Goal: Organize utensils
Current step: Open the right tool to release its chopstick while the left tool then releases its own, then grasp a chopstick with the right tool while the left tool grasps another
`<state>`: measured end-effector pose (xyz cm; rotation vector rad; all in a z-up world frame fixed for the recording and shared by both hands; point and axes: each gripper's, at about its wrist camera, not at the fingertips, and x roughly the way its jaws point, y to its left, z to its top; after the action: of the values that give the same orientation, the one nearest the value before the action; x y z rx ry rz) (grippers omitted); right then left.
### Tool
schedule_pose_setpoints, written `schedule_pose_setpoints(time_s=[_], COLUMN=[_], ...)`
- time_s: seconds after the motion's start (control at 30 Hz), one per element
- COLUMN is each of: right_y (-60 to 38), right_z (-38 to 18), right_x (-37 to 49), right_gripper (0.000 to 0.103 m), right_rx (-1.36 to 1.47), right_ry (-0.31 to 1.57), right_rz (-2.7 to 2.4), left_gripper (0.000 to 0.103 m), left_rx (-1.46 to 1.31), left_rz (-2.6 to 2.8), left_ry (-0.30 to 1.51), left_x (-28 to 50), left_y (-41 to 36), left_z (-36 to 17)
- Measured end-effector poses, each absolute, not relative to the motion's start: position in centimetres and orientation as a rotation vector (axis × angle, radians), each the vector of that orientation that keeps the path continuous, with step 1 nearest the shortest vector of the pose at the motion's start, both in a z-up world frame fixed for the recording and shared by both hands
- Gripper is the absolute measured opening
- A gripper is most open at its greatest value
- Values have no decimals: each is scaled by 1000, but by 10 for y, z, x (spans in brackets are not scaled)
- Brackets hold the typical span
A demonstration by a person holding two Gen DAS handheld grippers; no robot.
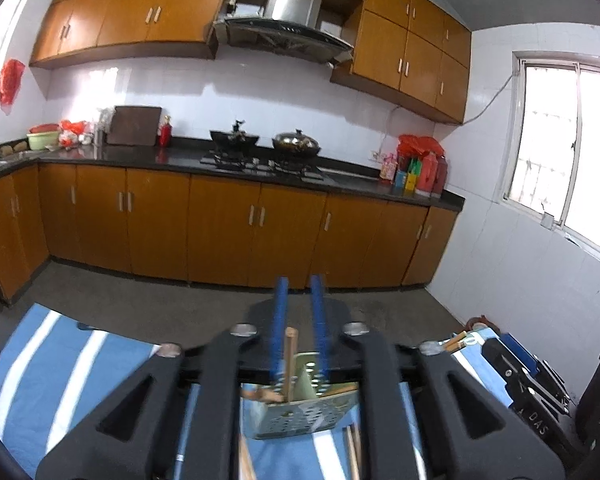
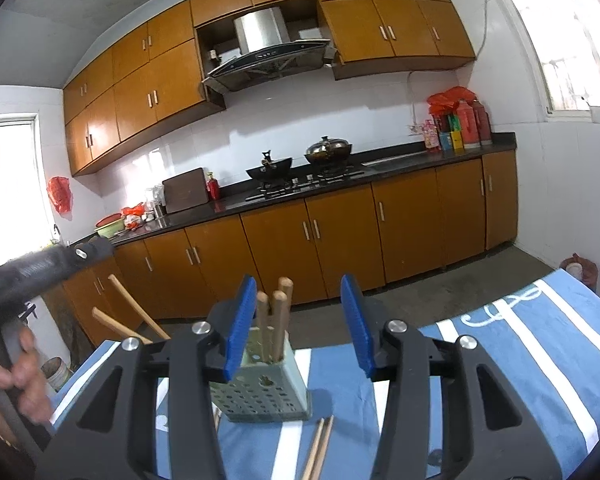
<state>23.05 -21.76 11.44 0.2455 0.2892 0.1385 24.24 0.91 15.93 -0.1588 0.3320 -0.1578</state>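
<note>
A grey-green perforated utensil holder (image 2: pixel 266 390) stands on a blue and white striped cloth (image 2: pixel 520 344). Three wooden handles (image 2: pixel 274 320) stand upright in it. My right gripper (image 2: pixel 300 320) is open above it, its left blue pad beside the handles. A pair of chopsticks (image 2: pixel 318 450) lies on the cloth in front of the holder. In the left wrist view the holder (image 1: pixel 300 408) sits below my left gripper (image 1: pixel 300 320), whose blue pads stand close together; a wooden stick (image 1: pixel 290 360) rises next to the left pad, and I cannot tell whether it is gripped.
Two wooden handles (image 2: pixel 132 316) stick up at the left near the person's hand (image 2: pixel 24 376) on the left gripper's grip. More chopsticks (image 1: pixel 456 340) lie at the cloth's right end. Kitchen cabinets (image 1: pixel 220 224) and a stove (image 1: pixel 260 160) are beyond.
</note>
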Motion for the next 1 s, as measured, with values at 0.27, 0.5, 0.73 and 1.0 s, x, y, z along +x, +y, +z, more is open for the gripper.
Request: schedule_pose_setpoints(time_s=[0.27,0.5,0.73,1.0], right_y=[-239,-215,-175,-162], right_z=[64,-16,-71,-80], right_x=[213,210,209,209], right_gripper=[44,43,25,20], right_rx=[280,270,202,150], right_ry=[438,696,883,920], right_rz=[80,98,148,153], left_gripper=[32,32,32,30], left_rx=[-156,-106,-122,-108], left_rz=[-86,-17,-56,-110], left_ry=[349,548,704,789], left_x=[199,179,170,168], left_y=[52,66,55,32], left_z=[136,46,-14,-44])
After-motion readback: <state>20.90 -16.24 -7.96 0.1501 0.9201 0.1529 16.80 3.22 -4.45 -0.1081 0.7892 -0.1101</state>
